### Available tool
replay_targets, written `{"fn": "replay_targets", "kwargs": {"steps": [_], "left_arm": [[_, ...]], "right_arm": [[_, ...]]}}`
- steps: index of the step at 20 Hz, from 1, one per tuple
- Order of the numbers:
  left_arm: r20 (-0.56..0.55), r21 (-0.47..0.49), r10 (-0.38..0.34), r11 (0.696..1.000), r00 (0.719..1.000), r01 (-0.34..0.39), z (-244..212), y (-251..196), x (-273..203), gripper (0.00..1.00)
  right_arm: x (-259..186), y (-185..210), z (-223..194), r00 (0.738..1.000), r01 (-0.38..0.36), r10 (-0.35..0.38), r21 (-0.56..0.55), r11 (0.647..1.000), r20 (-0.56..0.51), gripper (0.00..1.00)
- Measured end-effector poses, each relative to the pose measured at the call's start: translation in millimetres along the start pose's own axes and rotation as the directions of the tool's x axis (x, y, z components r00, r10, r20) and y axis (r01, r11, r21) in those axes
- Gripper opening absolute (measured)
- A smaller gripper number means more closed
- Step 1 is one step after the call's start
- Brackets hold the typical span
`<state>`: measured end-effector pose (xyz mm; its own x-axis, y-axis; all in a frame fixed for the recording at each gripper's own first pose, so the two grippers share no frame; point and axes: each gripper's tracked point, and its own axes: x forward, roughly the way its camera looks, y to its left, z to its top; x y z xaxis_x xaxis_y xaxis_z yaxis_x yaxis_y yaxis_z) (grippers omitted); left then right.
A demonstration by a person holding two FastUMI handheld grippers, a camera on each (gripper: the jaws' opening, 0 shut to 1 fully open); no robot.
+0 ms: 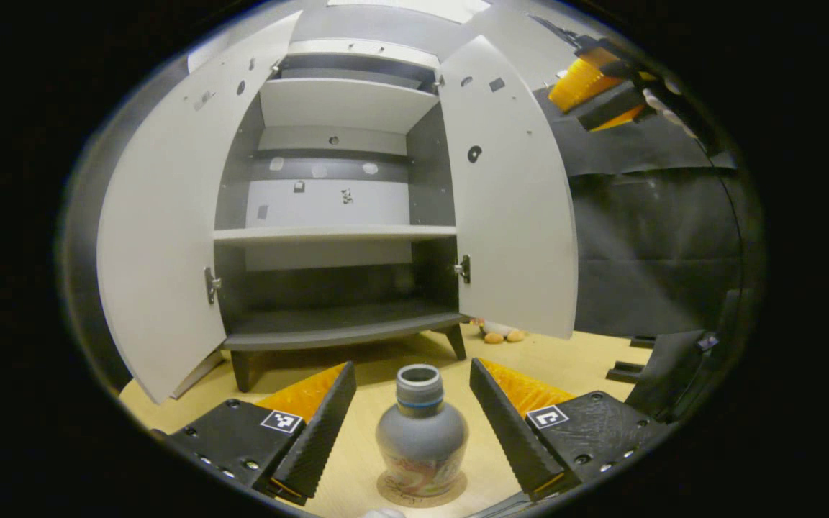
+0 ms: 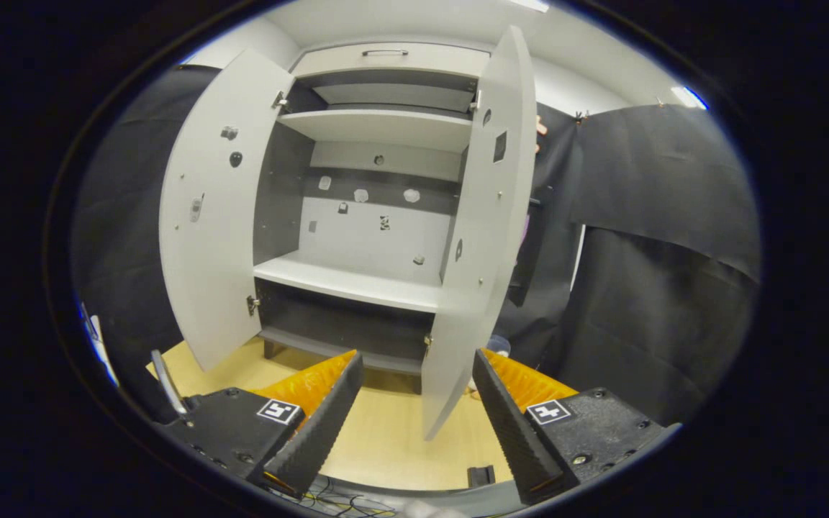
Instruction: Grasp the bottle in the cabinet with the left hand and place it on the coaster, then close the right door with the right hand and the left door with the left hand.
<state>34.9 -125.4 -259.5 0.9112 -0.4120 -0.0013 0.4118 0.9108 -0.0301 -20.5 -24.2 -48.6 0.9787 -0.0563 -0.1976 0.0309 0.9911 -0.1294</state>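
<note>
In the left gripper view, my left gripper (image 1: 412, 417) stands wide open, its fingers apart on either side of the bottle (image 1: 421, 440), which sits upright on the coaster (image 1: 393, 492) on the wooden floor (image 1: 573, 363). My right gripper (image 2: 418, 414) is likewise spread wide, empty. Beyond, the cabinet (image 1: 335, 234) stands with left door (image 1: 162, 237) and right door (image 2: 483, 237) both open.

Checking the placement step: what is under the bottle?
The bottle stands upright on a round coaster, whose edge shows around its base. The coaster's middle is covered by the bottle. Wooden floor lies beneath.
</note>
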Motion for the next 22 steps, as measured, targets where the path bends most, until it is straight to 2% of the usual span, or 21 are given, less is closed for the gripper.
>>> {"fn": "replay_targets", "kwargs": {"steps": [7,10,14,17,20,22], "left_arm": [[0.137,-0.002,0.012,1.000,0.990,-0.012,142,14,5,0.98],[0.152,0.002,0.010,1.000,0.988,-0.010,200,21,2,0.98],[0.126,-0.039,0.070,0.997,0.990,-0.066,255,44,-10,0.98],[0.034,-0.024,0.163,0.986,0.986,-0.162,263,72,-32,0.99],[-0.005,0.048,0.309,0.950,0.951,-0.308,260,107,-62,0.99],[-0.046,0.050,0.383,0.923,0.923,-0.381,251,115,-80,0.99]], "right_arm": [[-11,-18,6,0.997,0.035,-0.039,0.074,0.997,0.060,0.99],[-16,-26,13,0.994,0.045,-0.055,0.100,0.994,0.098,0.99],[-19,-40,21,0.988,0.046,-0.065,0.136,0.990,0.139,1.00],[-15,-55,30,0.986,0.022,-0.047,0.161,0.987,0.159,0.99],[-6,-89,41,0.979,0.018,-0.056,0.190,0.982,0.194,1.00],[7,-118,45,0.978,0.017,-0.059,0.203,0.979,0.202,0.99]]}}
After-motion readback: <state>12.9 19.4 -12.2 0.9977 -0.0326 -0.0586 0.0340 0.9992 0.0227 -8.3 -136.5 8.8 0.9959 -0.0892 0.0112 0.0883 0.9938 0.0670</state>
